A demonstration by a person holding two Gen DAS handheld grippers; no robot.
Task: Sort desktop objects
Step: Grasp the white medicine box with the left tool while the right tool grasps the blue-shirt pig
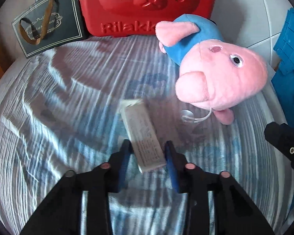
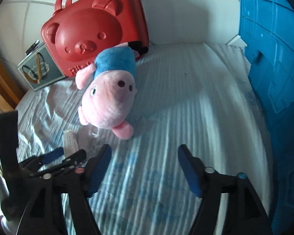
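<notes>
A small white box (image 1: 142, 135) with fine print lies between the fingers of my left gripper (image 1: 148, 146), which is shut on its near end; the box also shows in the right wrist view (image 2: 69, 142). A pink pig plush (image 1: 215, 70) in a blue shirt lies on the striped cloth just right of the box, its string and suction cup (image 1: 187, 115) beside it. In the right wrist view the plush (image 2: 109, 96) lies ahead to the left. My right gripper (image 2: 144, 156) is open and empty over the cloth.
A red bear-face case (image 1: 147, 5) stands at the back, with a dark gift bag (image 1: 49, 21) to its left. A blue plastic crate (image 2: 274, 68) stands along the right side. The surface is covered with a wrinkled striped cloth (image 2: 186, 98).
</notes>
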